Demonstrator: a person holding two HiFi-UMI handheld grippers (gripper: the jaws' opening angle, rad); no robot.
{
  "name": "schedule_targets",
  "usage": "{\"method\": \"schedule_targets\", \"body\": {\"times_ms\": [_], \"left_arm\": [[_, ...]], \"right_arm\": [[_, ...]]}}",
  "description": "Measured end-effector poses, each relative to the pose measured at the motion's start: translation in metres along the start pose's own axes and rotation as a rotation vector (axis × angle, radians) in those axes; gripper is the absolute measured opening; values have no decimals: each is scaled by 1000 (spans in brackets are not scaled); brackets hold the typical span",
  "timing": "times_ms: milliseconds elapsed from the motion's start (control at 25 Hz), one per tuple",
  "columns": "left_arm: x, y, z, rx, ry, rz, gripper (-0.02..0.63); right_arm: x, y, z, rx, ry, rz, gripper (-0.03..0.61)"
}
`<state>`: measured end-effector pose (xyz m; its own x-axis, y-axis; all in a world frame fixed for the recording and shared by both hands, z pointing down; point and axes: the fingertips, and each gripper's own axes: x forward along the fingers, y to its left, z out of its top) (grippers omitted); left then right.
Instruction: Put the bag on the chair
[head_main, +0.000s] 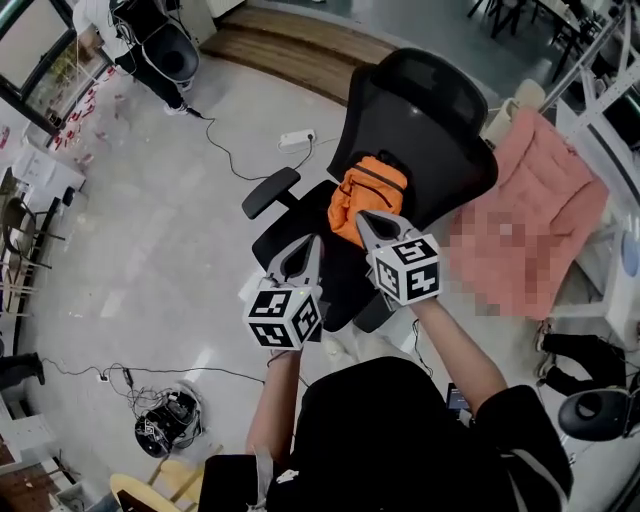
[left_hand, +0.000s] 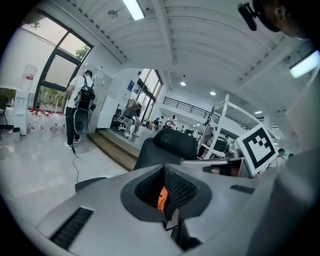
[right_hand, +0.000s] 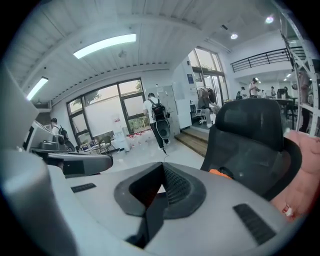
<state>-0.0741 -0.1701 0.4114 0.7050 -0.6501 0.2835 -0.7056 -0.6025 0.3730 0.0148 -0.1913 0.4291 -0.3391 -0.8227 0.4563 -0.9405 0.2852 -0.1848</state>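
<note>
Only head view shows whole bag (head_main: 367, 195) on the chair (head_main: 430, 110)

Open-plan office or lab hall.
Mesh swivel chair (head_main: 430, 120), power strip (head_main: 297, 139) and cables (head_main: 225, 150) on a pale polished floor (head_main: 150, 230), tall windows (right_hand: 105, 112), ceiling strip lights (right_hand: 104, 45), railed mezzanine (left_hand: 192, 106), people (left_hand: 133, 111) seated far back.

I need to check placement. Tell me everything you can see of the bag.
The bag is orange, soft fabric, with dark zip lines and a dark loop at its top. It lies on the chair seat, leaning against the backrest. The right gripper tip is at its lower edge; contact is unclear.
</note>
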Motion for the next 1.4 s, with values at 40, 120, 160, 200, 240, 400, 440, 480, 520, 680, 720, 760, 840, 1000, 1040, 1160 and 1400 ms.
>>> {"method": "schedule_targets", "body": {"times_ms": [40, 120, 160, 200, 240, 400, 440, 480, 520, 680, 720, 760, 840, 1000, 1040, 1160, 1400], "left_arm": [[-7, -4, 3, 5, -13, -3, 9], [-22, -12, 8, 13, -36, -11, 9], [-29, -15, 10, 17, -46, -14, 8], [-37, -17, 13, 22, -56, -15, 8], [-44, -19, 15, 27, -65, -16, 8], [-71, -27, 24, 38, -100, -18, 9], [-77, -29, 26, 42, -110, -18, 8], [-83, -32, 28, 48, -120, -19, 8], [-89, -34, 30, 55, -131, -21, 9], [-115, -42, 35, 96, -173, -14, 8], [-121, -43, 38, 107, -182, -11, 9], [-127, -46, 41, 114, -190, -11, 8], [-134, -51, 49, 119, -206, -17, 8], [-142, -63, 59, 142, -234, -22, 9], [-142, -67, 61, 149, -242, -21, 8], [-143, -78, 67, 169, -264, -11, 8], [-135, -112, 77, 190, -271, -26, 8]], "right_arm": [[-6, 7, 3, -8, -12, 4, 2], [-19, 19, 8, -19, -36, 8, 2], [-24, 25, 11, -24, -48, 11, 2], [-29, 32, 14, -29, -60, 14, 2], [-34, 38, 18, -35, -73, 17, 2], [-54, 60, 30, -48, -124, 25, 2], [-59, 65, 32, -49, -134, 27, 2], [-62, 70, 33, -54, -142, 30, 2], [-66, 75, 33, -61, -150, 33, 2], [-82, 98, 34, -91, -184, 49, 2], [-85, 103, 35, -98, -193, 53, 2], [-89, 108, 38, -104, -203, 58, 2], [-96, 116, 46, -114, -226, 73, 2], [-112, 123, 59, -135, -279, 99, 2], [-115, 123, 62, -139, -292, 101, 2], [-128, 119, 70, -149, -329, 100, 2], [-158, 109, 88, -149, -383, 125, 2]]}}
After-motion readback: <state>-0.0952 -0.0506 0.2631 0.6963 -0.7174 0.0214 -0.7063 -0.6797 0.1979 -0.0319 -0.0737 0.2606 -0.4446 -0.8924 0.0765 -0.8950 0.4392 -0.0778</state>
